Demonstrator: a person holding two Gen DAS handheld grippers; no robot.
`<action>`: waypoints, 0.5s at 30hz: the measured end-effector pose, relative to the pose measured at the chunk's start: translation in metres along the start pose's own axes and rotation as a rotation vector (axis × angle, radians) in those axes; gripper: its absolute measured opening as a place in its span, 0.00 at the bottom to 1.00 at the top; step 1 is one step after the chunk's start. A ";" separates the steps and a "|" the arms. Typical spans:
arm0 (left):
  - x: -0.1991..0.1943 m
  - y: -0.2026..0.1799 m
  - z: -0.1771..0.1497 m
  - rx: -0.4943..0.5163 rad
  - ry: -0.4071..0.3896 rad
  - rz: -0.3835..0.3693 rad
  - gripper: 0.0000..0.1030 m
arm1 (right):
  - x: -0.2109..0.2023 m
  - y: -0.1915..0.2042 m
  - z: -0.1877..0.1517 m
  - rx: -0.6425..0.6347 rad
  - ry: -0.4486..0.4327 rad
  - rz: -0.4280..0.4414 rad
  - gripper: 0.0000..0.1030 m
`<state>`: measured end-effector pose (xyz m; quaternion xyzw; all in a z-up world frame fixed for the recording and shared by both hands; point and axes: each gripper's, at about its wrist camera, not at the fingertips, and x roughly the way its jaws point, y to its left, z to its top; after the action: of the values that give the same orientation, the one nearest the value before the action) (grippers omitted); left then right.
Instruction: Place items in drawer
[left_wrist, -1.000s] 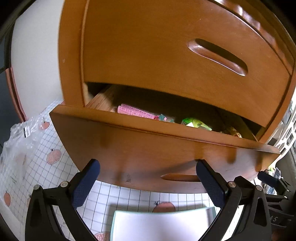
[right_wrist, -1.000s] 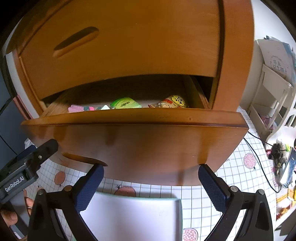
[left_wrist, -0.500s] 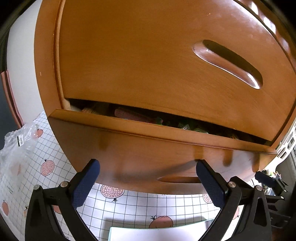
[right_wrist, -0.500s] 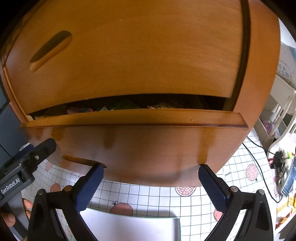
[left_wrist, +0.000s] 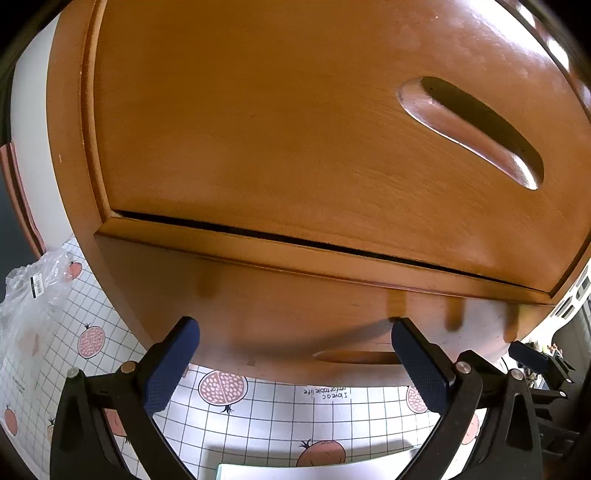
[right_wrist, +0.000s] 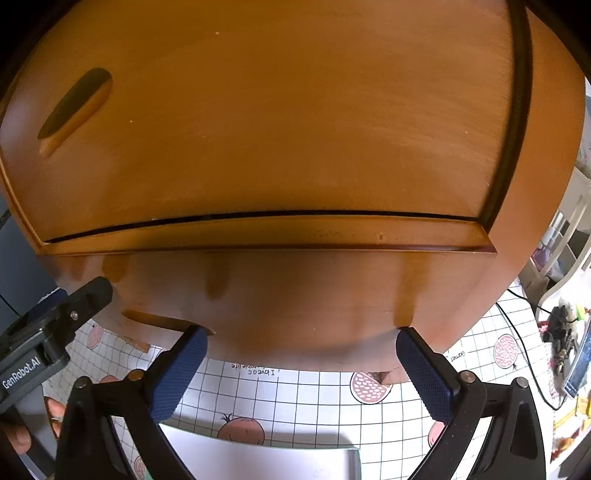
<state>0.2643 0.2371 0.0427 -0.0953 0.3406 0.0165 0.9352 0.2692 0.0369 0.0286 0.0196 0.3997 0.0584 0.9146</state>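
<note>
The bottom drawer (left_wrist: 332, 317) is pushed almost flat into the wooden cabinet (right_wrist: 295, 110) (only a thin dark crack shows). Both the left gripper (left_wrist: 295, 328) and right gripper (right_wrist: 301, 336) press its front, jaws wide apart, holding nothing, above the checked desk (left_wrist: 266, 413).

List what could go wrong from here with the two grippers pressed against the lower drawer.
1. The lower drawer shows only a thin dark gap under the upper drawer; further pushing could jolt the cabinet.
2. The left gripper and right gripper are open with fingertips on the wood, so they might slip or scuff it.
3. The contents are hidden; something inside could jam.
</note>
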 end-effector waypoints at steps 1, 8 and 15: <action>0.001 0.000 0.001 -0.001 0.000 -0.001 1.00 | 0.001 0.000 0.001 0.000 0.001 0.000 1.00; 0.001 0.001 0.004 0.007 0.009 0.006 1.00 | 0.006 -0.002 0.004 0.001 0.010 0.003 1.00; 0.002 -0.002 -0.003 0.002 0.021 0.004 1.00 | 0.009 -0.004 0.006 -0.009 0.018 0.009 1.00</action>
<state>0.2642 0.2344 0.0391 -0.0940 0.3507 0.0169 0.9316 0.2805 0.0343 0.0259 0.0166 0.4076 0.0646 0.9107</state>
